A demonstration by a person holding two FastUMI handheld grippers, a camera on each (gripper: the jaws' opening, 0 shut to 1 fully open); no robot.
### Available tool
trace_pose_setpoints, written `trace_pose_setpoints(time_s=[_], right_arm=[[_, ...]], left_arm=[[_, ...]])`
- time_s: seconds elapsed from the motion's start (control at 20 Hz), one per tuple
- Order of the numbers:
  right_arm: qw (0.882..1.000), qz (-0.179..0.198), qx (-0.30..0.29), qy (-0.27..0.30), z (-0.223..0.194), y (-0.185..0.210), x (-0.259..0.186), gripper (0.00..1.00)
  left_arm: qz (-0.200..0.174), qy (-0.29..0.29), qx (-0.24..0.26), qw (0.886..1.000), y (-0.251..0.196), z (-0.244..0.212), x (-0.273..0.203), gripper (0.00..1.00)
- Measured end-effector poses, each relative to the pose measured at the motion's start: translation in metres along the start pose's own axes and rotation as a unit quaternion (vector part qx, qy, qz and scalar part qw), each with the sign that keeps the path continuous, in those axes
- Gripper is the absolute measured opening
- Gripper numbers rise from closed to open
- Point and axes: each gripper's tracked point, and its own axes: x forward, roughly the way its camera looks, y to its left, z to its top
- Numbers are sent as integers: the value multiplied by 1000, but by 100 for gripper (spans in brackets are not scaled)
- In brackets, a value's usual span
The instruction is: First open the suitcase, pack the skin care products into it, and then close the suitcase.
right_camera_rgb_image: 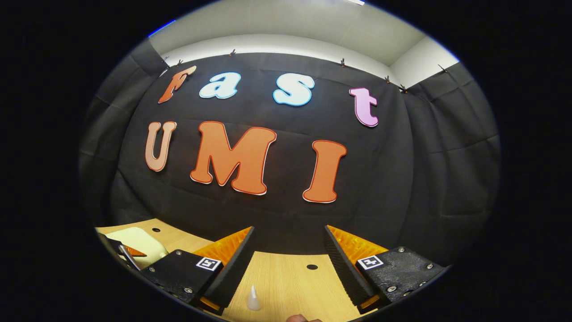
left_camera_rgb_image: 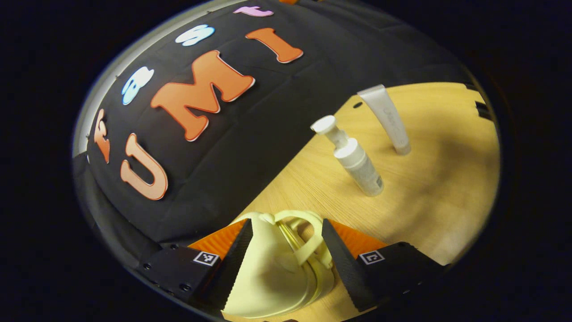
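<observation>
Nearest in the left gripper view, the left tool stands wide apart with the pale yellow suitcase sitting between its fingers. The fingers flank the case's rounded end and its loop handle but do not appear to press on it. That placement suits the opening step: I judge the tool is lined up to take the handle or steady the shell, and the case looks shut for now.

Farther along the wooden surface, to the right, a white pump bottle stands upright, and beyond it a white tube stands on its cap. Both are well apart from the suitcase, so packing has not begun.

In the right gripper view, the right tool is also wide open and holds nothing, hanging above the surface, likely waiting its turn. A small clear pointed cap shows below it, and the suitcase shows at the near left.
</observation>
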Motion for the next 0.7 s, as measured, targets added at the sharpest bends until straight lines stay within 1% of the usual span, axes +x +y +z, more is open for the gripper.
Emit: trace_pose_setpoints(time_s=[0.05, 0.15, 0.2, 0.25, 0.35, 0.4, 0.45, 0.5, 0.55, 0.6, 0.65, 0.7], right_arm=[[1000, -1, -1, 1, 0, 0, 1, 95], [1000, -1, -1, 3, -3, 1, 2, 95], [1000, 0, -1, 4, -5, 2, 3, 95], [1000, 0, -1, 5, -6, 2, 4, 95], [1000, 0, -1, 8, -9, 2, 3, 95], [1000, -2, -1, 8, -10, 2, 4, 95], [1000, -2, -1, 9, -10, 2, 4, 95], [1000, -3, -2, 9, -12, 1, 4, 95], [1000, -3, -2, 10, -13, 1, 5, 95], [1000, -4, -2, 12, -14, 0, 3, 95], [1000, -5, -2, 13, -15, 0, 4, 95], [1000, -5, -1, 14, -17, -1, 3, 95]], left_arm=[[-2, 10, 16, 1000, -2, -5, 5, 96], [-3, 25, 54, 998, -9, -14, 14, 97], [0, 30, 72, 997, -10, -16, 13, 95], [3, 31, 84, 996, -11, -17, 14, 89], [5, 40, 99, 994, -15, -22, 19, 90], [9, 43, 106, 993, -11, -22, 23, 94], [9, 46, 111, 993, -11, -23, 26, 77], [12, 49, 118, 992, -12, -24, 27, 82], [12, 53, 123, 991, -13, -24, 29, 78], [8, 58, 127, 990, -15, -28, 34, 72], [11, 59, 135, 989, -14, -29, 38, 73], [3, 63, 141, 988, -17, -29, 42, 61]])
